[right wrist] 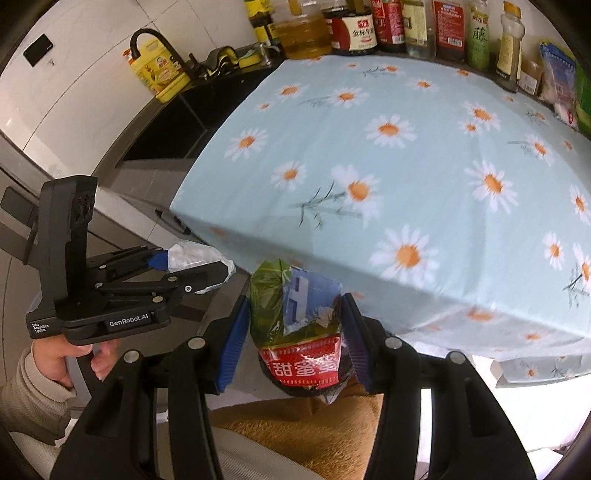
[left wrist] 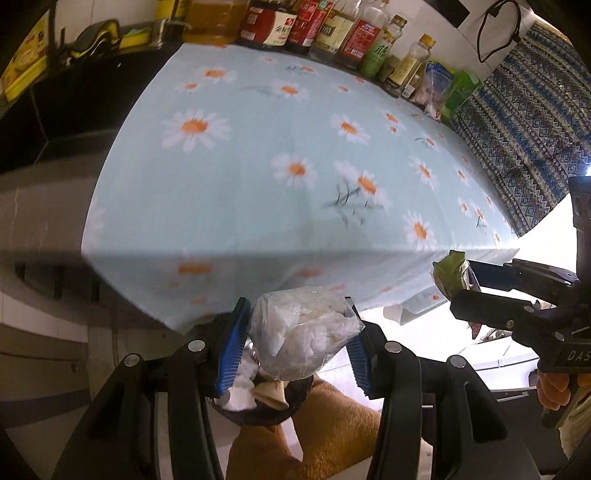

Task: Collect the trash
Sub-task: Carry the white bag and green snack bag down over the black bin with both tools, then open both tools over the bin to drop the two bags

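Trash held in both grippers, off the near edge of the surface (right wrist: pixel 424 155) draped in a pale blue daisy cloth (left wrist: pixel 258 177). Left gripper (left wrist: pixel 299 332), jaws clamped on a clear plastic bag (left wrist: pixel 303 332) stuffed with white crumpled tissue. Right gripper (right wrist: pixel 295 332), jaws closed on a green, blue and red snack wrapper (right wrist: pixel 295 317). Below the clear bag, a dark bin (left wrist: pixel 258 406) already holding white paper, seen in the left wrist view. Brown plush fabric (right wrist: pixel 295 424) just under both loads. Along the far edge of the surface, a row of sauce and oil bottles (right wrist: pixel 406 26). Beside the surface, a dark sink (right wrist: pixel 177 122) with a black tap.
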The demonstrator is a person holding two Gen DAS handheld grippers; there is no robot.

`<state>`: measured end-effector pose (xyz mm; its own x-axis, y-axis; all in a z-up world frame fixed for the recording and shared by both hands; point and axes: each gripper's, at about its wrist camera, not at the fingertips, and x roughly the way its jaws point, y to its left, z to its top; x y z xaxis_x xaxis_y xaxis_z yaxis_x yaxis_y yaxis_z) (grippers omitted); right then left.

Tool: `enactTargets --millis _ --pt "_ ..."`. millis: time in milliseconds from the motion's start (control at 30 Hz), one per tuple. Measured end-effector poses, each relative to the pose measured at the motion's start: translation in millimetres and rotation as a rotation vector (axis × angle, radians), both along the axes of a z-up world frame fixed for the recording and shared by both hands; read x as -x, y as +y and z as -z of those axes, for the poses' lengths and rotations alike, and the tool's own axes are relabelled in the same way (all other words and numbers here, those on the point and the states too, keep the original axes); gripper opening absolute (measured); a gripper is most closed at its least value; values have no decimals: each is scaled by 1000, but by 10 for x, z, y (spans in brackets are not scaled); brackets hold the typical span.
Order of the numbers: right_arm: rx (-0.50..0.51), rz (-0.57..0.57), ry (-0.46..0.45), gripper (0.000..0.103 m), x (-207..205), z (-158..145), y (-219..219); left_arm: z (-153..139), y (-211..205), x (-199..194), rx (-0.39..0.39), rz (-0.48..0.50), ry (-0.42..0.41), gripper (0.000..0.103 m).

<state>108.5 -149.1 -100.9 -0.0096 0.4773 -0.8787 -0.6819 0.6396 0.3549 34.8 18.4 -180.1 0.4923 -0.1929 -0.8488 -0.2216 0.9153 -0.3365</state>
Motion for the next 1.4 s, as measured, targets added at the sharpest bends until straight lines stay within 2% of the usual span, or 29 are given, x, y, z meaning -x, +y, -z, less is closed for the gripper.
enactTargets --millis 400,867,1100,1233,1400 --pt "72 -26 117 51 253 528 5 737 -12 304 70 -15 146 47" --pt "154 -43 233 51 450 1480 118 1727 178 402 171 -82 293 47" --pt "195 -34 283 51 441 1848 186 2005 203 292 194 -90 334 47" --pt "241 -49 262 51 424 1951 259 2110 179 245 176 -76 357 48" --pt "240 -53 277 51 419 1996 305 2210 165 231 180 -74 381 48"
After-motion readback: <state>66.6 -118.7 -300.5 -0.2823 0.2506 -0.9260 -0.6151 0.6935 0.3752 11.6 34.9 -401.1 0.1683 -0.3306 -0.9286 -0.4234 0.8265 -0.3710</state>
